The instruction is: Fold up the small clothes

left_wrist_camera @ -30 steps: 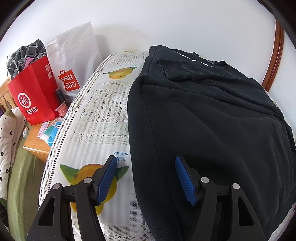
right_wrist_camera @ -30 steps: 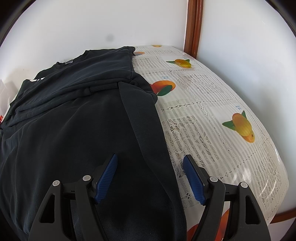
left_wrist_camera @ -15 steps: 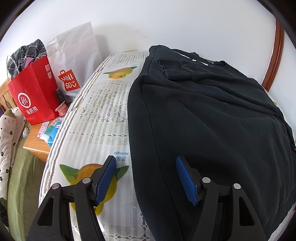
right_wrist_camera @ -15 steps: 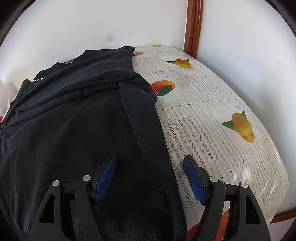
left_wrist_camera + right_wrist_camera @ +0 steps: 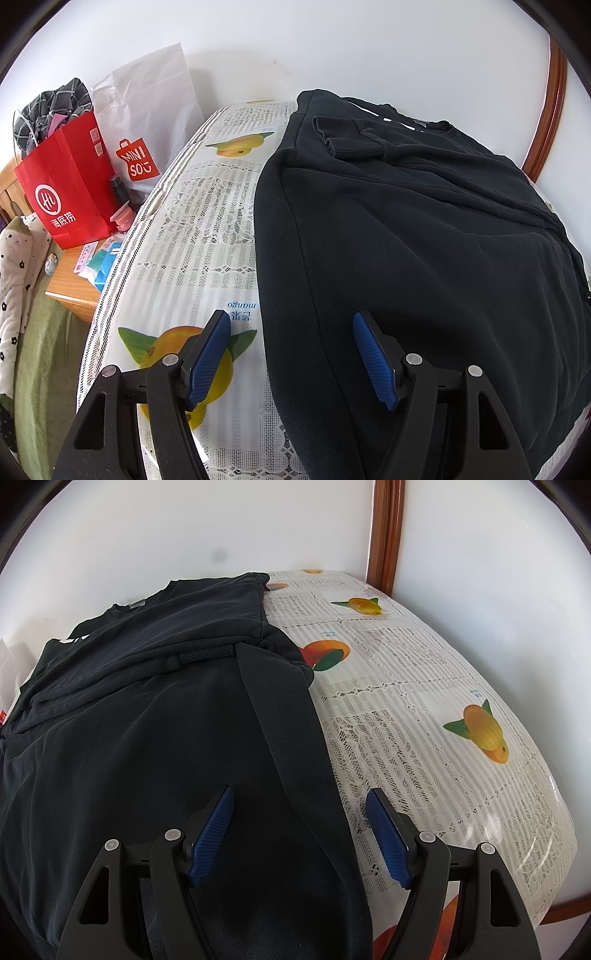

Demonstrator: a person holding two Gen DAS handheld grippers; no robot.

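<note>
Left wrist view: the left gripper (image 5: 291,354) hangs released over the near left edge of the black long-sleeved sweatshirt (image 5: 424,240), which lies flat on the fruit-printed lace tablecloth (image 5: 192,236). Right gripper (image 5: 300,834) likewise gapes empty above the garment's right edge, sleeves folded inward further back.

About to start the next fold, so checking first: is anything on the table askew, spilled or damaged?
Nothing stands out. The black sweatshirt lies flat on the tablecloth, sleeves folded in, cuffs near the collar. Both grippers, left and right, are open at its near edges, holding nothing.
</note>
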